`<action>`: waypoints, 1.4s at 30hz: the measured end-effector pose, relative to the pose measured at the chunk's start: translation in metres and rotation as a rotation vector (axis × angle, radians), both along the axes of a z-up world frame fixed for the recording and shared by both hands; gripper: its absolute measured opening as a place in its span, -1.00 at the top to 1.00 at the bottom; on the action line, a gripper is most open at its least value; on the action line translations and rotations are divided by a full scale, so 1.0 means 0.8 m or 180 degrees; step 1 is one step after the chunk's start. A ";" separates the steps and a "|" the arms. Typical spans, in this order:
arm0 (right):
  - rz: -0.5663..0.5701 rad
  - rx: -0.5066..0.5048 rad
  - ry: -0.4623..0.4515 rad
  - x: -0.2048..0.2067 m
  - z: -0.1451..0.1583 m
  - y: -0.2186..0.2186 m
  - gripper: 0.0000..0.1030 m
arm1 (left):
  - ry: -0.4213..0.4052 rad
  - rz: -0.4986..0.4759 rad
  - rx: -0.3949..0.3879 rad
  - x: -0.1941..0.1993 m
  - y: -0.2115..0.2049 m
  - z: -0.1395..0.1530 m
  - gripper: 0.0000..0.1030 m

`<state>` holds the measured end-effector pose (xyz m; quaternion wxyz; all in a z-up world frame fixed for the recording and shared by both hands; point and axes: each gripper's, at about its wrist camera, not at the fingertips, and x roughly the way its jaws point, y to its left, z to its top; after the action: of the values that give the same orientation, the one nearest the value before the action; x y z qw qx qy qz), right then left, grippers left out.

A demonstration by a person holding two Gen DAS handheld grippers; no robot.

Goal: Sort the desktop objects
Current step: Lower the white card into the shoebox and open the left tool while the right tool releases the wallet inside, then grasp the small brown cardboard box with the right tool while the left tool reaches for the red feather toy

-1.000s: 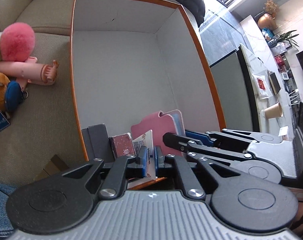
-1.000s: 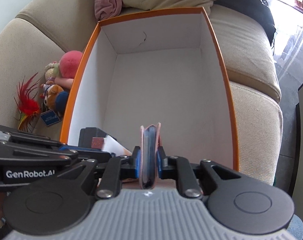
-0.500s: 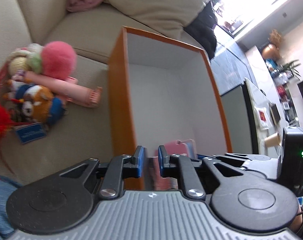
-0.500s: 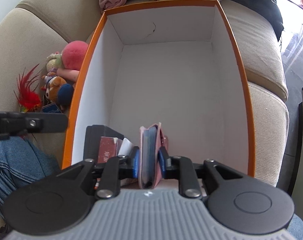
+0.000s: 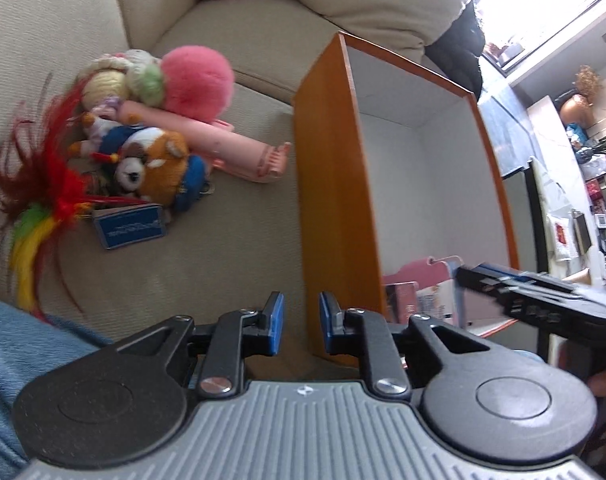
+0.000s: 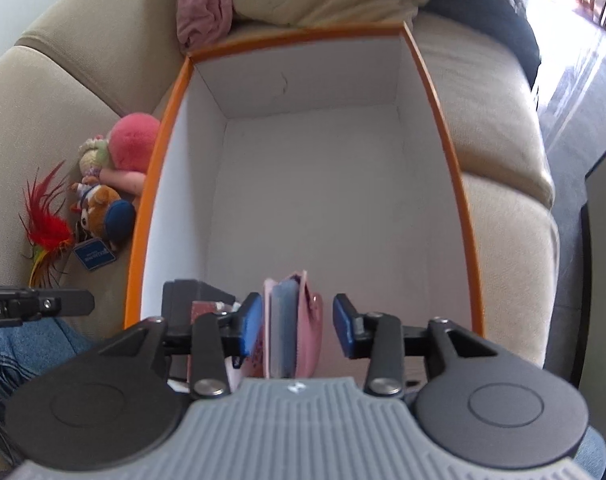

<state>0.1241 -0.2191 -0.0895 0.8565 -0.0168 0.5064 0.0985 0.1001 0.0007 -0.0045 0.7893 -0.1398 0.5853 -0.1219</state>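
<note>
The pink wallet (image 6: 299, 320) stands on edge at the near end of the orange box (image 6: 435, 92), beside a dark card case (image 6: 183, 296) and a small maroon booklet (image 6: 203, 310) to its left. I judge the placing step is ending: my right tool (image 6: 297, 322) has just been opening, its blue pads spread either side of the wallet with a clear gap on the right, so nothing is pinched. Next I need to lift it straight out without tipping the wallet. My left tool (image 5: 299, 322) has also just been opening; it is partly spread and empty, outside the box's left wall, over the sofa (image 5: 223, 264). It should go for the toy pile at far left, perhaps the plush dog keychain (image 5: 159, 168).
</note>
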 end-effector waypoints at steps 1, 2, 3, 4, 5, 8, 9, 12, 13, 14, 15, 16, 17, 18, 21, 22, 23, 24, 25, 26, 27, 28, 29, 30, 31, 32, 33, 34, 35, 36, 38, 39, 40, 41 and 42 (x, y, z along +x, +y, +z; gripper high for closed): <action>0.0070 -0.0010 -0.0134 -0.007 0.008 0.006 0.20 | -0.0008 0.0010 0.0054 -0.001 0.004 0.000 0.59; 0.0169 0.0011 -0.0267 -0.013 0.017 0.014 0.20 | -0.0019 0.0004 0.0118 -0.003 0.007 0.001 0.59; 0.0240 0.0043 -0.0366 -0.018 0.024 0.023 0.20 | -0.0037 -0.0014 0.0184 -0.005 0.010 0.002 0.59; 0.0342 0.0084 -0.0434 -0.023 0.031 0.031 0.20 | -0.0058 -0.0026 0.0236 -0.007 0.013 0.003 0.59; 0.0454 0.0128 -0.0484 -0.028 0.037 0.042 0.20 | -0.0067 -0.0026 0.0270 -0.009 0.017 0.003 0.59; 0.0841 0.0223 -0.0506 -0.040 0.044 0.078 0.20 | -0.0079 0.0004 0.0279 -0.015 0.035 0.005 0.59; 0.0985 0.0234 -0.0467 -0.044 0.042 0.092 0.20 | -0.0085 0.0024 0.0275 -0.017 0.041 0.006 0.59; 0.1346 0.0114 -0.0281 -0.050 0.025 0.134 0.15 | -0.0136 0.0045 0.0340 -0.020 0.060 0.011 0.59; 0.1447 0.0011 -0.0222 -0.052 0.017 0.148 0.09 | -0.0164 0.0043 0.0383 -0.021 0.065 0.013 0.59; 0.1534 -0.0097 -0.0169 -0.051 0.008 0.163 0.08 | -0.0194 0.0043 0.0421 -0.022 0.071 0.015 0.59; 0.1607 -0.0183 -0.0116 -0.051 0.000 0.175 0.08 | -0.0218 0.0043 0.0450 -0.024 0.076 0.017 0.59; 0.1666 -0.0246 -0.0056 -0.051 -0.008 0.185 0.08 | -0.0238 0.0038 0.0470 -0.025 0.081 0.019 0.59; 0.1725 -0.0298 0.0012 -0.053 -0.014 0.193 0.08 | -0.0252 0.0026 0.0477 -0.027 0.086 0.020 0.59; 0.1781 -0.0345 0.0072 -0.052 -0.021 0.201 0.08 | -0.0258 0.0007 0.0478 -0.029 0.091 0.020 0.59; 0.1909 -0.0530 0.0241 -0.047 -0.038 0.224 0.08 | -0.0265 -0.0068 0.0502 -0.034 0.101 0.018 0.59; 0.1926 -0.0601 0.0301 -0.044 -0.043 0.227 0.08 | -0.0265 -0.0076 0.0500 -0.035 0.104 0.017 0.59; 0.1928 -0.0676 0.0357 -0.042 -0.050 0.234 0.08 | -0.0258 -0.0075 0.0488 -0.036 0.108 0.016 0.59; 0.1925 -0.0741 0.0408 -0.039 -0.056 0.239 0.08 | -0.0254 -0.0069 0.0471 -0.037 0.113 0.015 0.59; 0.1921 -0.0796 0.0465 -0.036 -0.061 0.243 0.08 | -0.0253 -0.0058 0.0453 -0.038 0.117 0.014 0.59; 0.1913 -0.0855 0.0521 -0.035 -0.067 0.247 0.08 | -0.0252 -0.0045 0.0440 -0.039 0.122 0.013 0.59; 0.1913 -0.0908 0.0565 -0.032 -0.073 0.250 0.08 | -0.0253 -0.0031 0.0429 -0.041 0.127 0.013 0.59; 0.1919 -0.0952 0.0613 -0.032 -0.077 0.253 0.07 | -0.0255 -0.0010 0.0419 -0.042 0.133 0.012 0.59; 0.1916 -0.0984 0.0662 -0.032 -0.081 0.255 0.06 | -0.0256 0.0014 0.0408 -0.043 0.138 0.013 0.59; 0.1908 -0.1012 0.0701 -0.031 -0.085 0.256 0.03 | -0.0256 0.0039 0.0394 -0.043 0.144 0.013 0.59; 0.1902 -0.1049 0.0711 -0.031 -0.089 0.258 -0.03 | -0.0257 0.0064 0.0379 -0.043 0.149 0.012 0.59; 0.1902 -0.1084 0.0706 -0.030 -0.091 0.260 -0.06 | -0.0258 0.0086 0.0364 -0.042 0.154 0.012 0.59; 0.1893 -0.1097 0.0714 -0.030 -0.092 0.261 -0.08 | -0.0259 0.0104 0.0356 -0.042 0.158 0.012 0.59; 0.1883 -0.1111 0.0726 -0.028 -0.094 0.262 -0.08 | -0.0260 0.0121 0.0353 -0.040 0.161 0.011 0.59; 0.1879 -0.1138 0.0735 -0.026 -0.094 0.263 -0.08 | -0.0261 0.0140 0.0349 -0.039 0.165 0.011 0.59; 0.1880 -0.1180 0.0745 -0.026 -0.094 0.264 -0.08 | -0.0259 0.0157 0.0347 -0.038 0.167 0.010 0.59; 0.1889 -0.1302 0.0727 -0.025 -0.094 0.266 -0.08 | -0.0263 0.0173 0.0340 -0.036 0.171 0.009 0.59; 0.1882 -0.1338 0.0728 -0.024 -0.094 0.265 -0.08 | -0.0268 0.0170 0.0324 -0.036 0.172 0.009 0.59; 0.1864 -0.1352 0.0744 -0.022 -0.095 0.263 -0.08 | -0.0269 0.0165 0.0307 -0.036 0.173 0.009 0.59; 0.1859 -0.1355 0.0765 -0.020 -0.096 0.262 -0.07 | -0.0267 0.0159 0.0294 -0.036 0.173 0.008 0.59; 0.1862 -0.1354 0.0792 -0.020 -0.098 0.262 -0.06 | -0.0262 0.0151 0.0288 -0.035 0.174 0.007 0.59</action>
<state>0.1084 -0.0093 -0.1679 0.7015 -0.3259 0.5894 0.2328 0.0720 0.1397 0.0008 0.8209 -0.1127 0.5537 -0.0823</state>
